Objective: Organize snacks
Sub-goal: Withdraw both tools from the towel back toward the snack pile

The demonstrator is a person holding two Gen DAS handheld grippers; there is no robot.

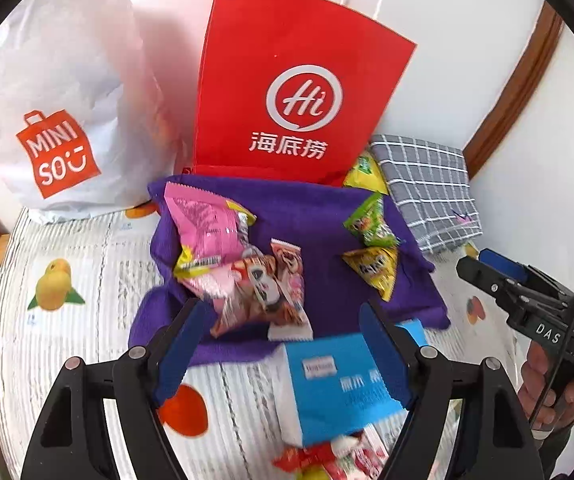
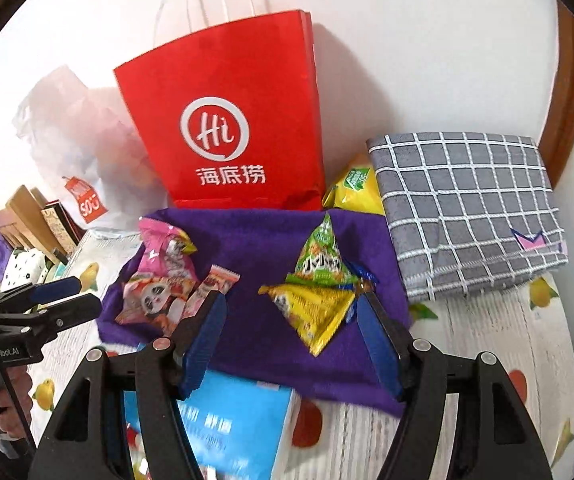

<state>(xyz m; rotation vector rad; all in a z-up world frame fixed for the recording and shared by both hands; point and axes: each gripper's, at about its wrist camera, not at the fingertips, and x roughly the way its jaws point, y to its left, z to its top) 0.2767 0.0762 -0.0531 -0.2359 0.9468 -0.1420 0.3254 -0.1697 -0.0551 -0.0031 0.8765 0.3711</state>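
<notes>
Snacks lie in two loose clusters on the purple cloth point(image 2: 263, 344) on the worktop: pink packets point(image 1: 207, 236) and panda packets point(image 1: 255, 288) at its left, green and yellow triangular packets point(image 2: 319, 300) at its right, so sorting looks partly done, with the blue box point(image 1: 339, 384) and sweets by it still off the cloth. Left gripper point(image 1: 279, 348) and right gripper point(image 2: 293, 340) both hover with fingers apart, holding nothing. Only the left view shows the MINISO bag point(image 1: 59, 120) clearly; only the right shows the whole checked cloth point(image 2: 467, 208)
</notes>
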